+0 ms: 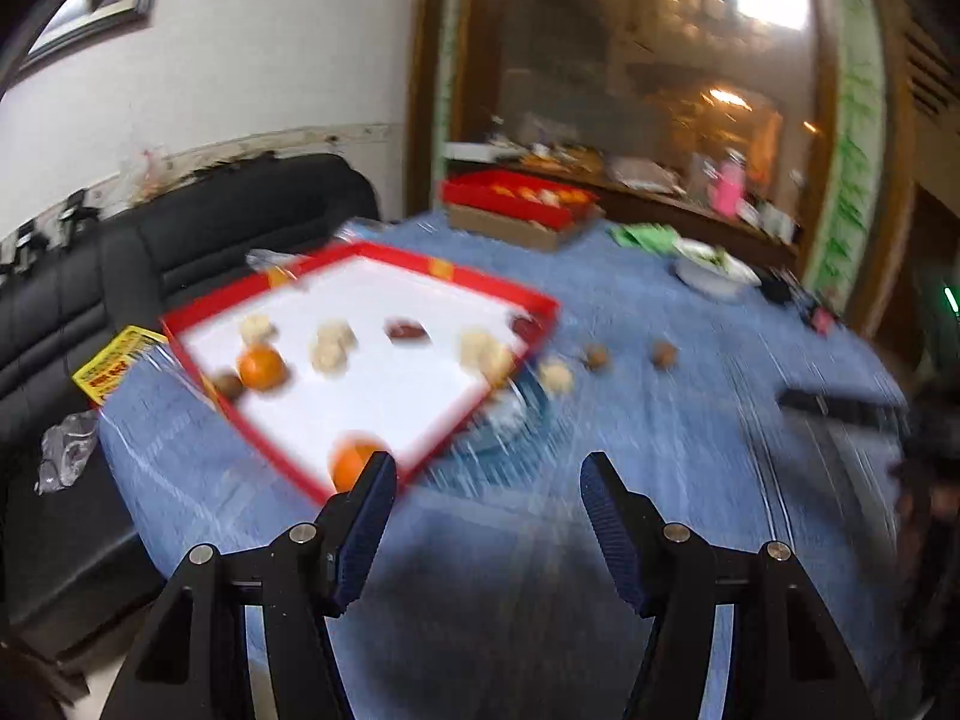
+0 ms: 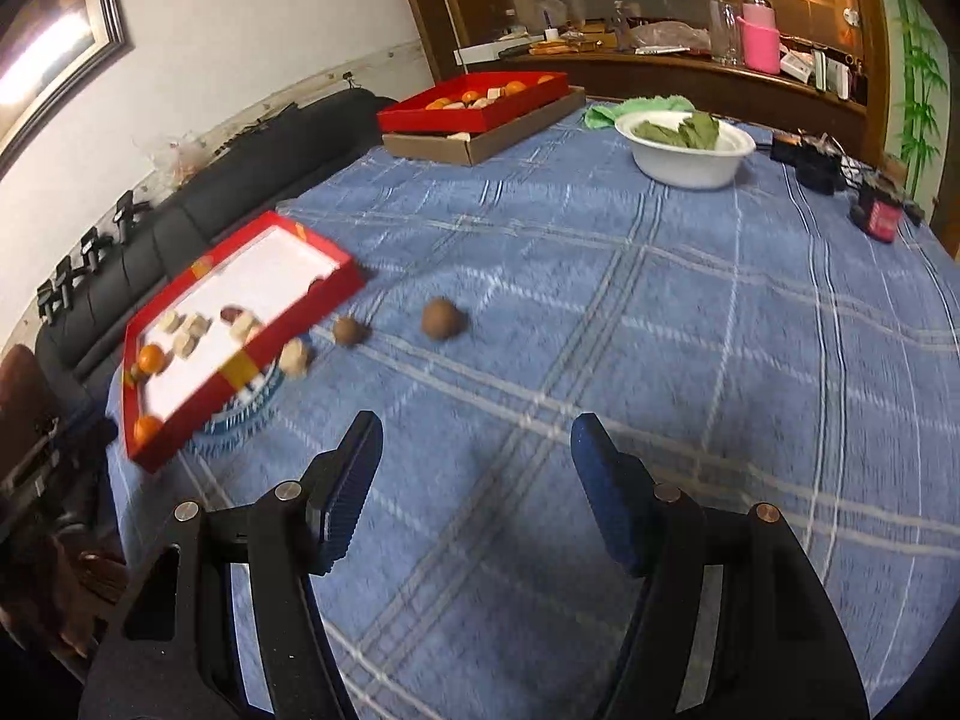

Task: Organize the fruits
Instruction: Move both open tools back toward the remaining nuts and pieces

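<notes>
A blue plaid tablecloth covers the table; beside its left edge runs a black sofa; left gripper and right gripper gape empty

Black grippers — ribbed, seemingly dark-blue pads — silver round screws.

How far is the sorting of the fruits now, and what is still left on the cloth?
Done: two oranges and several pale pieces lie in the near red tray. In hand: nothing; the left gripper and the right gripper are both open and empty. Left: two brown fruits and one pale piece remain on the blue cloth.
</notes>
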### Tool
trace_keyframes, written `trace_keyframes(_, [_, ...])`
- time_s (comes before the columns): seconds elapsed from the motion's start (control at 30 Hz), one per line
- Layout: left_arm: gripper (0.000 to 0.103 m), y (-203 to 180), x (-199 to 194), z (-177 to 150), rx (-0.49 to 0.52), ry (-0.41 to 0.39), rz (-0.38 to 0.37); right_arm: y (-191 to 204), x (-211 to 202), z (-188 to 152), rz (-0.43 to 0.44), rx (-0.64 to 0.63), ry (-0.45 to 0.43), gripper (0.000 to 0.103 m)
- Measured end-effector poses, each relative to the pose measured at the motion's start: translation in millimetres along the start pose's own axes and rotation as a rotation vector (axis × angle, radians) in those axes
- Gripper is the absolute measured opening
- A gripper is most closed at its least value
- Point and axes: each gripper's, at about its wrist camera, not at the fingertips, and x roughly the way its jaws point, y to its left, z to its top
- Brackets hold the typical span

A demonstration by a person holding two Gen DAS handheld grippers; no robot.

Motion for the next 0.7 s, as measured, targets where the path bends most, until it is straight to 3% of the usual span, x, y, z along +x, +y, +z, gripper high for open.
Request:
trace_keyframes(0.13, [0.062, -25, -12, -24, 0.082, 0.021, -0.061, -5, -5, -15, 0.018, 0.007, 0.007, 0.066])
trace_keyframes(0.7, [0.062, -100, -34, -24, 0.338, -0.109, -0.190, -24, -43, -32, -0.007, 0.003, -0.035, 0.066])
